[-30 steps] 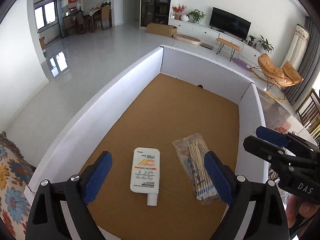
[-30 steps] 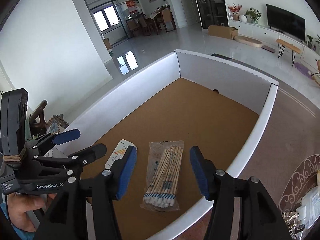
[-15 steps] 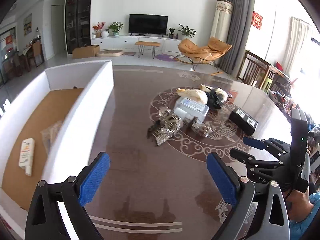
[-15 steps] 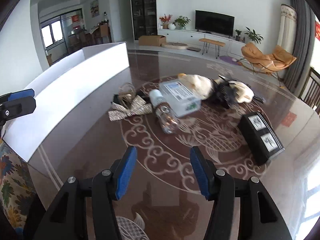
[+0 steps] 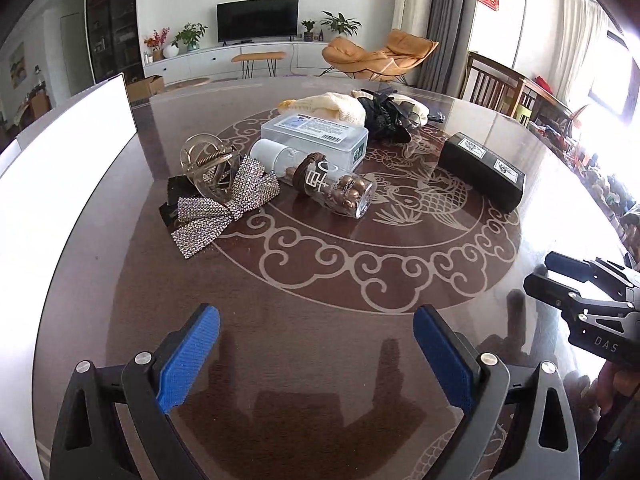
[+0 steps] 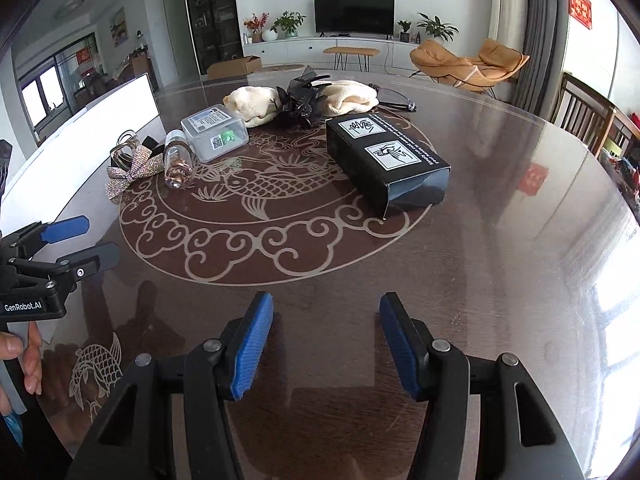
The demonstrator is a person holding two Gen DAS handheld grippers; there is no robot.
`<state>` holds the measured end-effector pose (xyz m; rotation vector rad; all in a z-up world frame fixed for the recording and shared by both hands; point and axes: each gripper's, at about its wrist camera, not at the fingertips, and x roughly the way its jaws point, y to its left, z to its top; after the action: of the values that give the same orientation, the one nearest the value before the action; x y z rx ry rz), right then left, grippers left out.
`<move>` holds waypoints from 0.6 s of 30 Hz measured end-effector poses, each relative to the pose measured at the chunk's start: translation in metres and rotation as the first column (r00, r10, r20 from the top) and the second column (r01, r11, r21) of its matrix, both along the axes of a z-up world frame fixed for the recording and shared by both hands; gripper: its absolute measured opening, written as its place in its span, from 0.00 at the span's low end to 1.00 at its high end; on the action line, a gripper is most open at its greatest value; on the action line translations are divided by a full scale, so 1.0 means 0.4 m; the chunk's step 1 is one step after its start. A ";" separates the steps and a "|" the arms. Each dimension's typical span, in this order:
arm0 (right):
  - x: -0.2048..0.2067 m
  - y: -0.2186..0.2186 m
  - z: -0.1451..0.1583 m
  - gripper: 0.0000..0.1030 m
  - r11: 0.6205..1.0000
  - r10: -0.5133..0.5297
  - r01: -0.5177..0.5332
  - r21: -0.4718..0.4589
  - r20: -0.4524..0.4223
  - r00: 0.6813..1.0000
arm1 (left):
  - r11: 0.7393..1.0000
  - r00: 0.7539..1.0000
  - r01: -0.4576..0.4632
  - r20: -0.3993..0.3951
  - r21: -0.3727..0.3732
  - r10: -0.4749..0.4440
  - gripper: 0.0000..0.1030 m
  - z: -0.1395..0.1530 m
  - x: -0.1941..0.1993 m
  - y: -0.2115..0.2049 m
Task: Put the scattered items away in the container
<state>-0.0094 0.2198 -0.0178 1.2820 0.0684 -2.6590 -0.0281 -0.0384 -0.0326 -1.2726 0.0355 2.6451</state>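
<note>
Both tools empty above the tabletop, facing the scattered pile beside the container.

The left tool (image 5: 316,354) and the right tool (image 6: 326,346) both hang spread wide, holding nothing, over the dark glossy patterned tabletop (image 5: 320,280). The tall white-walled container (image 5: 68,152) stands at the left edge, and the items lie apart from it near the middle: a silver rhinestone bow (image 5: 224,204) touching a clear plastic hair claw (image 5: 208,160), a clear bottle of brown beads lying on its side (image 5: 332,186), a clear rectangular plastic box with a printed label (image 5: 316,134), a black cardboard carton (image 6: 384,156), a black lace hair piece (image 6: 298,104) and cream knitted cloth (image 6: 352,96). This looks like the reach for a fresh pick. The bow and bottle lie nearest the left tool, the carton nearest the right; each must go forward, drop low and close across a narrow side.
</note>
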 end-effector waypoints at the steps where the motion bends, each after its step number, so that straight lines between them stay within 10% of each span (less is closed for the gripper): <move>1: -0.001 0.004 0.002 0.56 1.000 -0.004 0.004 -0.011 -0.007 1.000 | 1.000 1.000 -0.006 0.015 0.005 0.006 0.96 -0.005 -0.005 -0.003; 18: -0.023 -0.010 -0.016 0.66 0.999 -0.009 0.009 0.042 0.009 1.000 | 0.997 0.998 -0.014 0.058 -0.082 0.019 1.00 -0.025 -0.017 0.016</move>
<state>-0.0185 0.2156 -0.0243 1.3101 0.1173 -2.6726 -0.0349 -0.0319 -0.0427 -1.3816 0.1257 2.6438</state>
